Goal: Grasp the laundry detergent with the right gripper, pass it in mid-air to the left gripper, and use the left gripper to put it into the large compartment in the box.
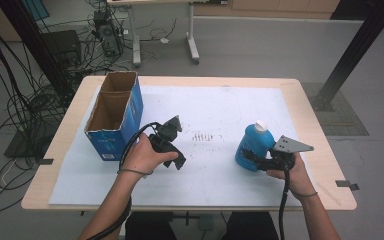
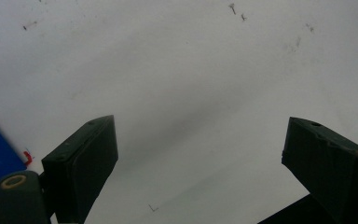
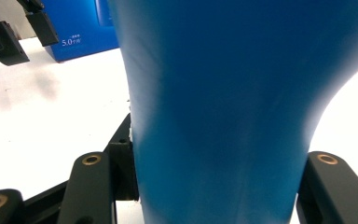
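On the right side of the bench (image 1: pixel 315 150), near its near edge, a blue bottle (image 1: pixel 252 145) with a white cap (image 1: pixel 261 126) is held upright by the right hand-held gripper (image 1: pixel 254 159). Its jaws are clenched on the lower body of the bottle, one on each side, as is seen in the right gripper view, where the bottle (image 3: pixel 233 107) stands between the two black jaws and touches them both. The base of the bottle is seen close to the white sheet (image 1: pixel 220 110) that covers the bench; whether it rests on the sheet or is lifted just clear cannot be told. The right hand (image 1: pixel 292 172) is wrapped round the gripper body, with a grey plate (image 1: pixel 291 145) on top and a black cable trailing toward the near edge.

The left hand-held gripper (image 1: pixel 176 124) is held near the middle of the bench, left of the bottle and well apart from it. Its jaws are released and spread wide, with nothing between them; in the left gripper view the bare sheet (image 2: pixel 191 84) is seen between them. It is gripped by the left hand (image 1: pixel 142 155).

A blue carton (image 1: pixel 115 125) with an open top stands at the far left of the sheet, just beside the left hand-held gripper. Its blue side (image 3: pixel 81 28) is seen in the right gripper view, behind the bottle.
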